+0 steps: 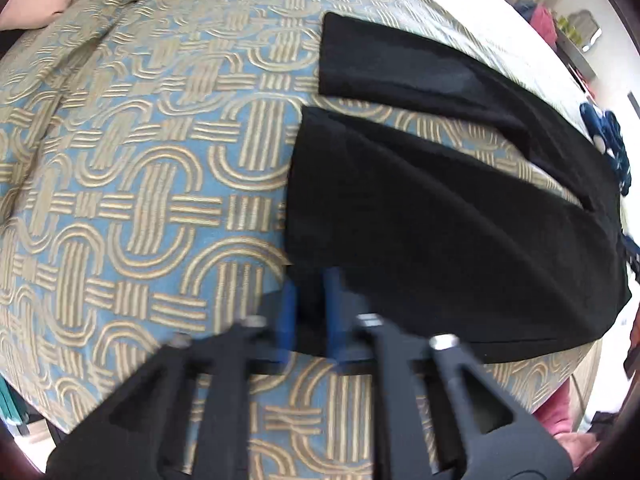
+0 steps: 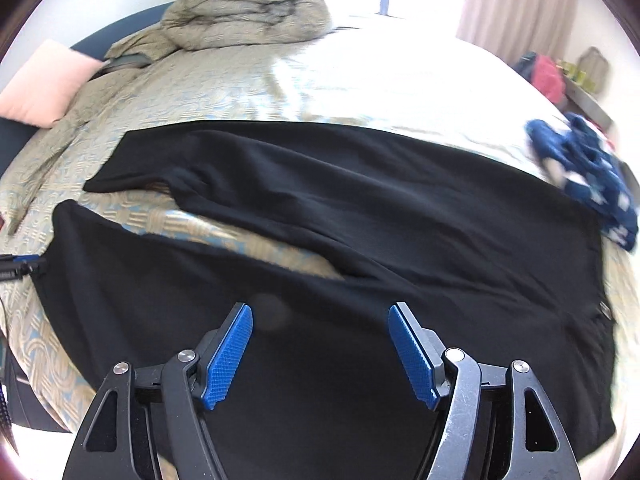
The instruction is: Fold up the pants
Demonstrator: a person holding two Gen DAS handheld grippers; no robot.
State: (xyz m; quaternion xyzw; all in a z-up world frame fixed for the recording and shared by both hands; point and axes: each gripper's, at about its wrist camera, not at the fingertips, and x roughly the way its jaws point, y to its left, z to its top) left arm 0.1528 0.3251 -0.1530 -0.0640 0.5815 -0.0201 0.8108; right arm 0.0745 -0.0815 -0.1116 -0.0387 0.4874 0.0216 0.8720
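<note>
Left gripper (image 1: 310, 280) jaws pinched shut, right gripper (image 2: 320, 316) jaws spread wide

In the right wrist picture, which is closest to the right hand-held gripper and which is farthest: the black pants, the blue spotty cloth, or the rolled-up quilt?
1. Black pants, right under the right hand-held gripper.
2. Blue spotty cloth, off to the right.
3. Rolled-up quilt, far back on the bed, upper left.

We are in a home bedroom. We see a patterned bedspread (image 1: 140, 184), a bundled duvet (image 2: 248, 4) at twelve o'clock, and curtains (image 2: 516, 4) at one o'clock.
</note>
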